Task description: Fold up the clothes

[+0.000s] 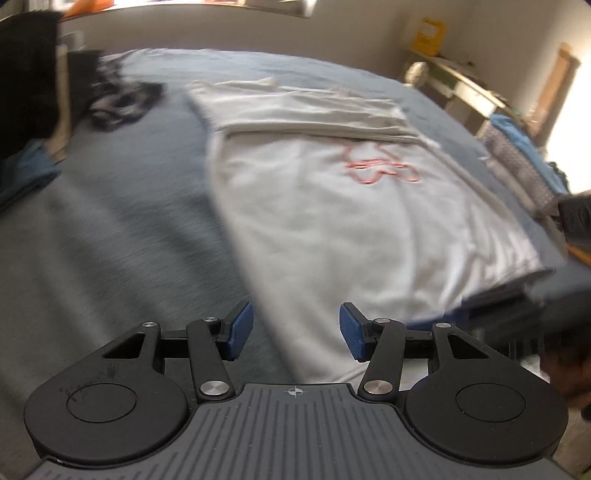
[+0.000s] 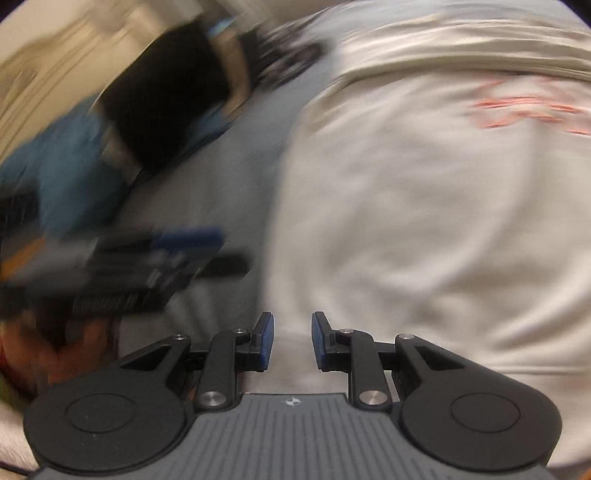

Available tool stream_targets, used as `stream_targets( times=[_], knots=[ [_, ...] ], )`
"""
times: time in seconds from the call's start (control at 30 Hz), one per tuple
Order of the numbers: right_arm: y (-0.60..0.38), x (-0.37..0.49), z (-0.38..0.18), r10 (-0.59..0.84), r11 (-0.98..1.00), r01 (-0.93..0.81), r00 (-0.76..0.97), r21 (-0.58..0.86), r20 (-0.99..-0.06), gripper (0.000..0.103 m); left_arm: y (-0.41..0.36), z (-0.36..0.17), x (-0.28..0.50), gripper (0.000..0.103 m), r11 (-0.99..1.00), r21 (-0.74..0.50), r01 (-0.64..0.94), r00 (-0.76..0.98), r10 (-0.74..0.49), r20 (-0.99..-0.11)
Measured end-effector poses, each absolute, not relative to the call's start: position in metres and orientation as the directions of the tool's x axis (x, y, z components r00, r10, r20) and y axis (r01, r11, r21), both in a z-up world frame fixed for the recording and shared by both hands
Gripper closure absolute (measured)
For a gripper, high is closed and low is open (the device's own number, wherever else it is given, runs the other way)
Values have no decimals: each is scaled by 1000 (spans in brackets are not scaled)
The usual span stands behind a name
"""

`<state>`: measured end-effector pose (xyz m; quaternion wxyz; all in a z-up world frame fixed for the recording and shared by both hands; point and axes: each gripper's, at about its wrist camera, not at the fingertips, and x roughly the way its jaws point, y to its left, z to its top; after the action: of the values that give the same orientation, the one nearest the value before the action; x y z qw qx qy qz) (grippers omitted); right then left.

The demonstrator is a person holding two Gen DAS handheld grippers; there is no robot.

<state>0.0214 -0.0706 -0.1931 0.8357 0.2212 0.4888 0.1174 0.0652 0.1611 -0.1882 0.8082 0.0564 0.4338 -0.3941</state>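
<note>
Shirt (image 1: 332, 229) half-folded on the bed (image 1: 110, 206) — your left gripper (image 1: 296, 330) gapes wide, right gripper (image 2: 292, 341) narrower, both empty; grab the near hem next.

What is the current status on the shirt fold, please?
Left gripper open, empty. Right gripper open, empty. White shirt flat on bed, top part folded over. Nothing on it.

Grey-blue bed (image 1: 110, 206); pale wall (image 1: 221, 33); shelf (image 1: 461, 85) at right.
</note>
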Motion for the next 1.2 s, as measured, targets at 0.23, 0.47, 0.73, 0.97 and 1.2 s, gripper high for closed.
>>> stream_targets(
  times=[0.23, 0.47, 0.73, 0.97, 1.2],
  knots=[
    [-113, 11, -204, 257, 935, 132, 392, 330, -883, 79, 99, -208, 39, 51, 562, -217, 798, 208, -595, -776],
    [-160, 15, -183, 147, 952, 178, 448, 249, -882, 79, 66, -219, 21, 51, 508, -199, 838, 167, -586, -793],
    [-184, 8, -198, 66, 987, 115, 322, 108, -944, 82, 58, -225, 16, 51, 516, -183, 837, 166, -558, -813],
    [-215, 11, -174, -8, 986, 158, 396, 60, -918, 81, 53, -224, 13, 49, 515, -174, 840, 165, -548, -820],
    [-259, -11, -196, -101, 973, 232, 378, -12, -920, 83, 53, -225, 13, 47, 522, -185, 833, 159, -545, -823]
  ],
)
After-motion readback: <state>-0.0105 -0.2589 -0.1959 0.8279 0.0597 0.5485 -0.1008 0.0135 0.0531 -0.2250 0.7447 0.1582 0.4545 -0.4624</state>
